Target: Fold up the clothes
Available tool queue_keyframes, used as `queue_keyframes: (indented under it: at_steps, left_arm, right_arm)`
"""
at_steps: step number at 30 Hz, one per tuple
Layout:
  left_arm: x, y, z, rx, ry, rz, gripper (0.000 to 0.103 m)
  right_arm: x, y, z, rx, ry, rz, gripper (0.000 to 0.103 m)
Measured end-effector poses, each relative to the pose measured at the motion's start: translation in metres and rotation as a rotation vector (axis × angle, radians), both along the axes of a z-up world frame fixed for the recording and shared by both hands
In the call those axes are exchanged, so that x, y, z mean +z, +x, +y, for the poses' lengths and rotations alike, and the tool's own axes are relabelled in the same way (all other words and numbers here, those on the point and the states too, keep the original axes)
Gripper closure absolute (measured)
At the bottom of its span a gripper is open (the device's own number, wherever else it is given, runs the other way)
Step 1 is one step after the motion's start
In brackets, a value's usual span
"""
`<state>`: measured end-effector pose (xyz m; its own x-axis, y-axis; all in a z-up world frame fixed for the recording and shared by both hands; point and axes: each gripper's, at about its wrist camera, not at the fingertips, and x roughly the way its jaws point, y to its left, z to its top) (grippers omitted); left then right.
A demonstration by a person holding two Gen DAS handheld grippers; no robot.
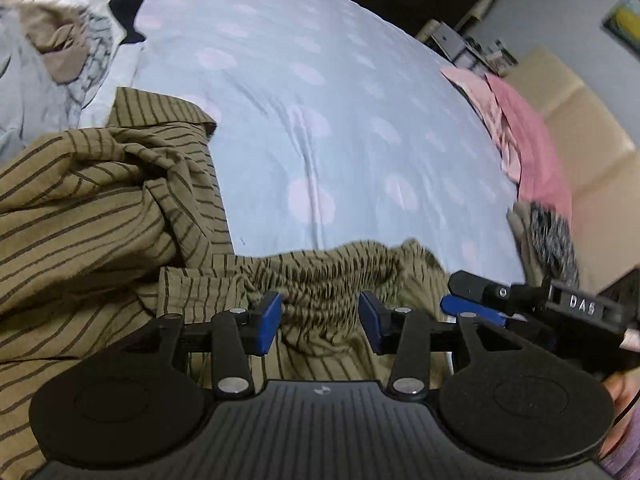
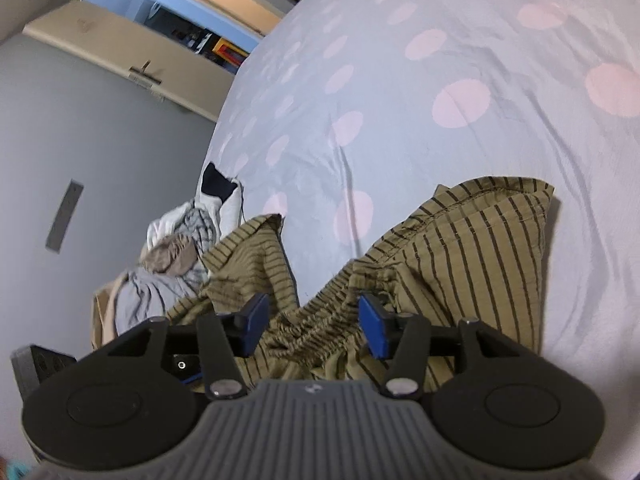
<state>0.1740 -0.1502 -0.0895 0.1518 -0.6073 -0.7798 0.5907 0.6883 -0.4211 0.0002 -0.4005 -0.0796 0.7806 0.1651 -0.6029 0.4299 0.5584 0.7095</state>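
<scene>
An olive-brown garment with dark stripes (image 1: 100, 200) lies crumpled on the pale blue bed sheet with pink dots (image 1: 320, 100). Its gathered elastic waistband (image 1: 324, 276) lies just ahead of my left gripper (image 1: 320, 320), which is open with the blue pads on either side of the band. My right gripper (image 2: 312, 328) is open over the same waistband (image 2: 312, 324), and it also shows at the right in the left wrist view (image 1: 472, 300). The garment (image 2: 472, 248) spreads right and left in the right wrist view.
A pile of light clothes (image 1: 52, 48) lies at the far left of the bed, also in the right wrist view (image 2: 176, 256). Pink clothes (image 1: 520, 136) and a grey patterned item (image 1: 552, 236) lie at the right edge. A grey wall (image 2: 100, 160) borders the bed.
</scene>
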Motion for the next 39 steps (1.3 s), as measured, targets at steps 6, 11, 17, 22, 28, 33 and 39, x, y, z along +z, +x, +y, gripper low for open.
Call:
queue_keyframes:
  at_steps: [6,11,17,22,28,33,39]
  left_arm:
    - [-0.018,-0.022,-0.018,-0.103,0.095,-0.066,0.063]
    - [-0.037,-0.026,-0.034,-0.127,0.144,-0.071,0.068]
    - [-0.048,0.000,-0.036,-0.001,0.115,-0.036,0.070]
    - [-0.060,0.015,-0.040,0.044,0.089,-0.014,0.070]
    - [-0.072,0.027,-0.045,0.093,0.083,0.018,0.070]
    - [-0.069,0.024,-0.048,0.072,0.102,-0.018,0.070]
    - [-0.044,0.001,-0.043,0.039,0.111,-0.112,0.063]
  right_arm:
    - [-0.010,-0.002,0.015,0.064,-0.061,0.071,0.067]
    - [-0.023,0.011,0.025,0.117,-0.108,0.120,0.078]
    - [-0.042,0.034,0.020,0.081,-0.113,0.150,0.084]
    - [-0.055,0.051,0.011,0.025,-0.094,0.149,0.084]
    - [-0.073,0.062,0.000,-0.054,-0.047,0.142,0.084]
    - [-0.073,0.062,0.002,-0.062,-0.055,0.143,0.084]
    - [-0.045,0.043,0.021,-0.058,-0.164,0.107,0.068]
